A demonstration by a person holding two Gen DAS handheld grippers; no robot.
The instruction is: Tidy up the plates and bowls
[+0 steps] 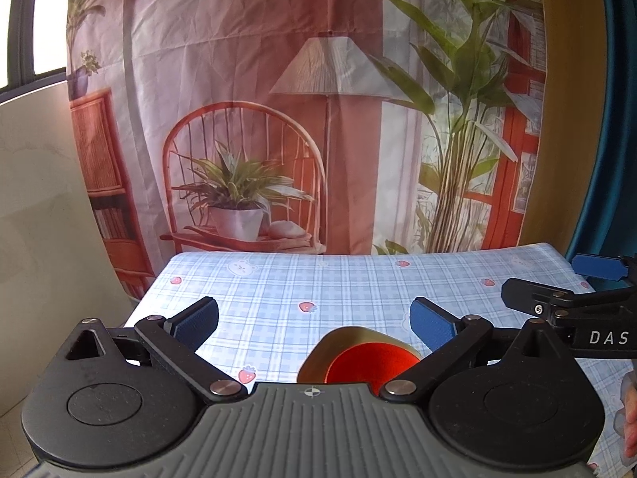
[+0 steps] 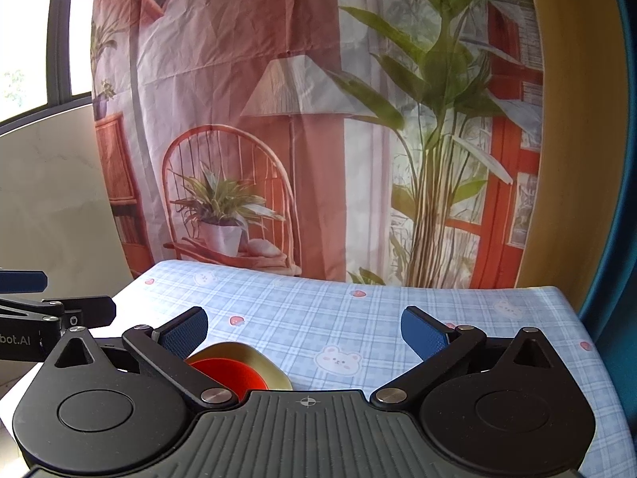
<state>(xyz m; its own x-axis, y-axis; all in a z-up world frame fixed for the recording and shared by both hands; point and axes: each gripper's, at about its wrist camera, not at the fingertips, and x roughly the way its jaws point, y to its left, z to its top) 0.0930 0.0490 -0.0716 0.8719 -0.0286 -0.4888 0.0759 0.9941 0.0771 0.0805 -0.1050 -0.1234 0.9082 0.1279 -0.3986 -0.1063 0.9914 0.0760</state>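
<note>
A red bowl [image 1: 368, 364] sits inside a gold squarish plate [image 1: 350, 338] on the blue checked tablecloth [image 1: 318, 283], near the table's front. In the left wrist view the stack lies low and right of centre, partly hidden by my left gripper [image 1: 314, 318], which is open, empty and above the cloth. In the right wrist view the red bowl [image 2: 233, 374] and gold plate [image 2: 254, 354] lie at lower left, beside the left finger. My right gripper [image 2: 304, 334] is open and empty. The right gripper's fingers [image 1: 533, 290] show at the left wrist view's right edge.
A printed fabric backdrop [image 1: 278, 119] hangs behind the table's far edge. The tablecloth [image 2: 358, 318] ends at the right near a blue curtain [image 2: 609, 239]. The left gripper's fingers [image 2: 79, 310] reach in from the left of the right wrist view.
</note>
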